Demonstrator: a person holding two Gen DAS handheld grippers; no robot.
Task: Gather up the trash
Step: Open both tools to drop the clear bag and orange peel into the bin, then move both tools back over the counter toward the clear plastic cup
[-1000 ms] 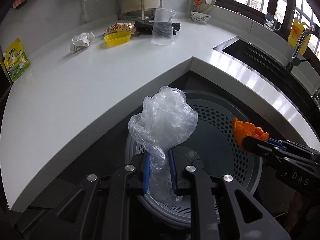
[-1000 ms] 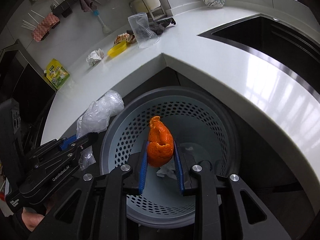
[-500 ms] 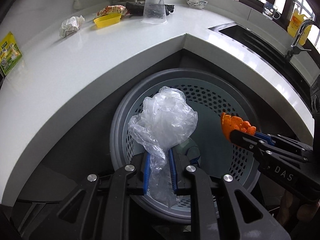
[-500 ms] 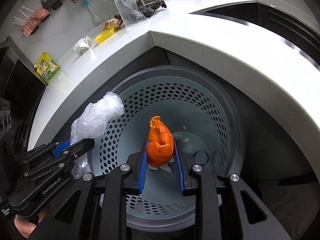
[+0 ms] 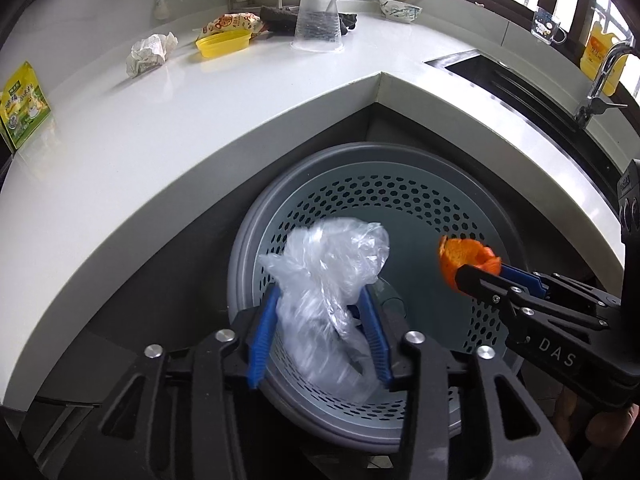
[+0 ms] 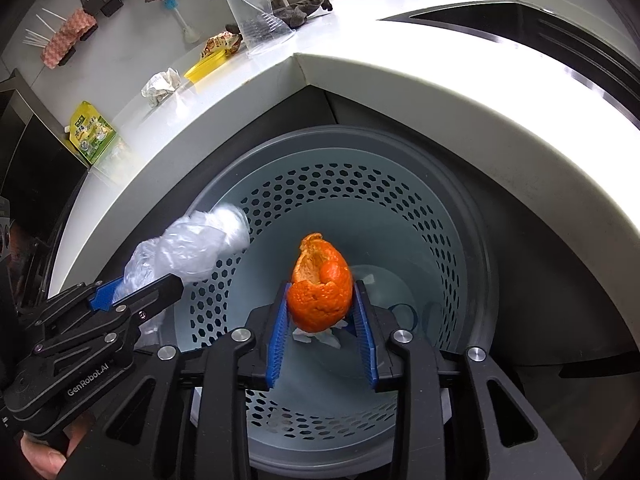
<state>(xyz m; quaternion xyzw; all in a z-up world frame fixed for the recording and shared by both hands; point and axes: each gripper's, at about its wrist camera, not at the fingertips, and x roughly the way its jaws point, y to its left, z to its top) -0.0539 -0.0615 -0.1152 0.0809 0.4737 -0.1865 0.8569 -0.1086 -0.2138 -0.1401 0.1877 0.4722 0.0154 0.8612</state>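
At the far left of the white table (image 5: pixel 168 128) lies a green-and-yellow packet (image 5: pixel 22 106), and further along sit a crumpled paper wad (image 5: pixel 148 54), a yellow dish (image 5: pixel 224 43) with a snack wrapper (image 5: pixel 232 23) behind it, and a clear plastic jug (image 5: pixel 320 20). Below the table's inner corner stands a perforated grey bin (image 5: pixel 400 200), and both tools hang over its mouth.

The left hand-held gripper (image 5: pixel 320 332) has just been opening: its blue pads (image 5: pixel 262 336) now stand apart on either side of a clear plastic bag (image 5: pixel 332 268), which sits loosely between them above the bin (its lower part looks blurred). Whether the pads touch the film, I cannot tell; they no longer pinch it flat.

To the right, the right hand-held gripper (image 6: pixel 322 328) has its jaws just widened too. The orange peel (image 6: pixel 320 288) stands upright between its blue pads (image 6: pixel 278 340), apparently touching both near its broad middle, directly over the bin's pale floor, where a scrap of white paper (image 6: pixel 316 338) lies beneath it.

Far right, a sink (image 5: pixel 520 84) with a tap (image 5: pixel 600 76) is set into the table.
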